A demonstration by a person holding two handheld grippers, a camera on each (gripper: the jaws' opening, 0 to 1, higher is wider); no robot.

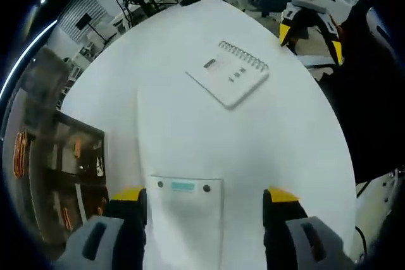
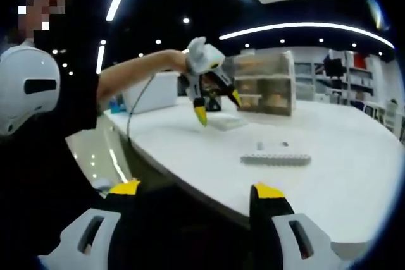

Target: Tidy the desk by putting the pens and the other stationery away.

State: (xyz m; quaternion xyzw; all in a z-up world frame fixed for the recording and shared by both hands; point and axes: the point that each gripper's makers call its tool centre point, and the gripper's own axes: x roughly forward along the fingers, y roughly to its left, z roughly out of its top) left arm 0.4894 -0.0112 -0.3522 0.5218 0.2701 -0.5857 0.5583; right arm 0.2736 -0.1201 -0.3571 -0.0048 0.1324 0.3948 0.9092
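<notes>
Approach step: the left gripper, jaws apart and empty, hovers over a flat white case on the worktop, spiral notebook farther off; right gripper likewise apart; next, lower and grasp.

A white desk carries the items. A white spiral-bound notepad lies flat on it, well in from the edges. A flat white case with a teal label lies on the near part of the top. A clear drawer unit stands at the desk's edge; orange contents show inside, kind unclear. In the right gripper view the desk bears the notepad, the case and the drawer unit.
</notes>
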